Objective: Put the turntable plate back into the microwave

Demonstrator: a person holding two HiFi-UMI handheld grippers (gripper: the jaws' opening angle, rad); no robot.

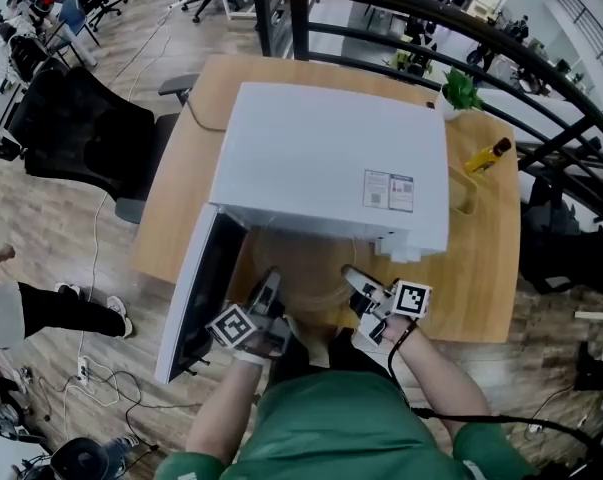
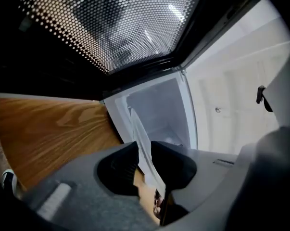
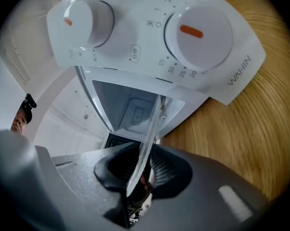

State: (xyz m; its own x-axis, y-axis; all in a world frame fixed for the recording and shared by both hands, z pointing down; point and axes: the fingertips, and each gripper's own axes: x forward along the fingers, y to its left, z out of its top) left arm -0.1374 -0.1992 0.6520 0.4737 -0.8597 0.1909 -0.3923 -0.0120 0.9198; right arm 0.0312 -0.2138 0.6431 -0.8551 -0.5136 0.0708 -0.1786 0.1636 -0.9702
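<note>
Nearest, the left tool (image 2: 145,163) and the right tool (image 3: 142,173) each clench an edge of the glass plate (image 1: 311,286). They hold it between them at the mouth of the open microwave (image 1: 331,158) on the bench (image 1: 481,258). The door (image 1: 196,298) hangs out left.

Clear plate (image 1: 313,286) approx. level at open microwave (image 1: 331,158) mouth.

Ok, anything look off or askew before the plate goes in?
Nothing stands out. The turntable plate hangs between the left gripper and the right gripper, each clamped on its rim, in front of the microwave, whose door stands open. No cracks or spills show.
</note>
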